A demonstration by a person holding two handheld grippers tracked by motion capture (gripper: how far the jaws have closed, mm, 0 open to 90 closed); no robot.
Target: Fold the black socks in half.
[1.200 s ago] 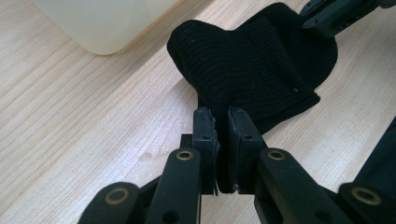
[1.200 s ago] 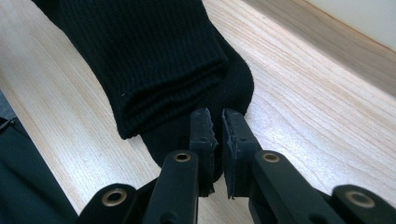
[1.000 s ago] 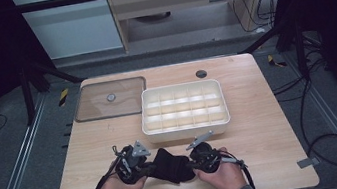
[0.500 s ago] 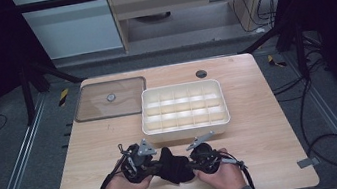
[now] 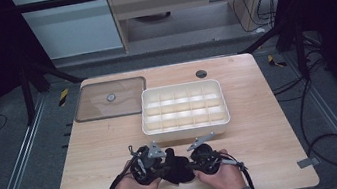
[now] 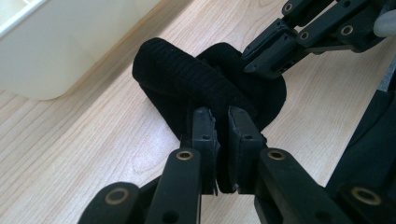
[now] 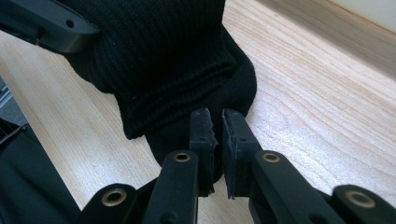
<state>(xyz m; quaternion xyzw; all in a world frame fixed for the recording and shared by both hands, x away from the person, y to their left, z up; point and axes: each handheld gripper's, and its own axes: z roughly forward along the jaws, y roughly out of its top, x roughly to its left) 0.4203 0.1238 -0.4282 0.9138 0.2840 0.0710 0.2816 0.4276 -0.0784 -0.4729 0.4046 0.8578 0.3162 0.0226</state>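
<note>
The black sock [image 6: 205, 88] was ribbed knit cloth, matt and soft-looking; the table [image 5: 264, 141] was pale wood with visible grain, smooth; the compartment box [image 5: 183, 106] looked like cream plastic, slightly glossy; the lid [image 5: 106, 99] at far left seemed clear plastic; the left gripper [image 6: 219, 128] was matt black.

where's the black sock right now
In the high view the black sock lies at the table's near edge, pinched between the left hand-held gripper and the right hand-held gripper, just in front of the white compartment tray.
</note>
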